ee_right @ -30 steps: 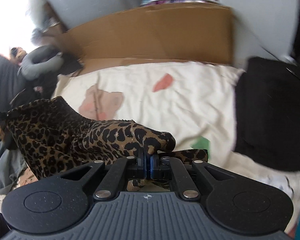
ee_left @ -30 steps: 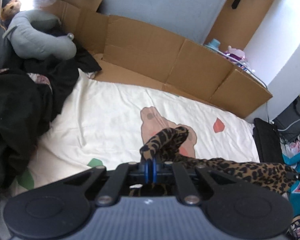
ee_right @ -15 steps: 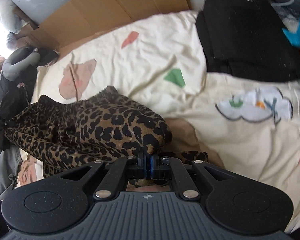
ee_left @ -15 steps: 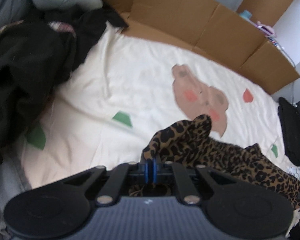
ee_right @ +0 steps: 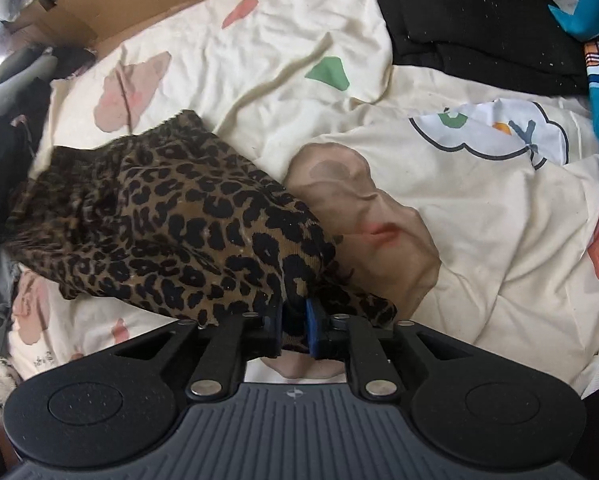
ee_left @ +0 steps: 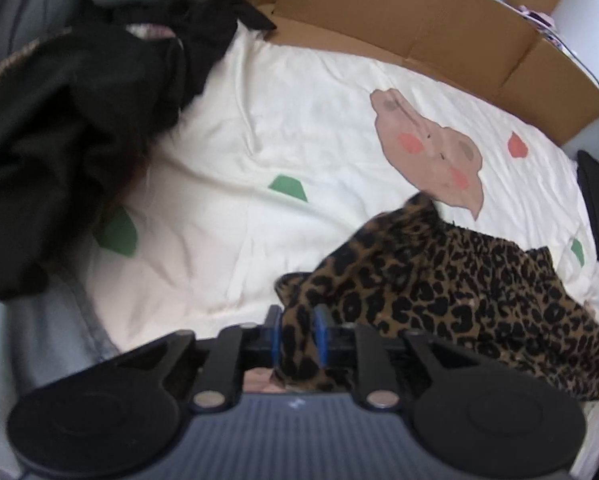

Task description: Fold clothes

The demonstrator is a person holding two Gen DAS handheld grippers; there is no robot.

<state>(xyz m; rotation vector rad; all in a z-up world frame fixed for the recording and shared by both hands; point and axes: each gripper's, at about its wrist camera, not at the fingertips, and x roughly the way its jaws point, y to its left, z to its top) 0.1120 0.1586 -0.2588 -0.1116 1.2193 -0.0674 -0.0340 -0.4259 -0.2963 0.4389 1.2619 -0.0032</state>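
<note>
Leopard-print garment (ee_right: 167,224) lies bunched and rumpled on cream bedsheet (ee_right: 267,52).

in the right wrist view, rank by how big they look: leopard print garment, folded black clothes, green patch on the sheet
1. leopard print garment, though nearest the camera
2. folded black clothes
3. green patch, clearly smallest

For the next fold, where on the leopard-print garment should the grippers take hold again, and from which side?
Grip the leopard-print garment at its two near corners, from above. The left gripper and right gripper have just been opening with those corners between their fingers, and the rest lies bunched on the cream printed bedsheet.
</note>
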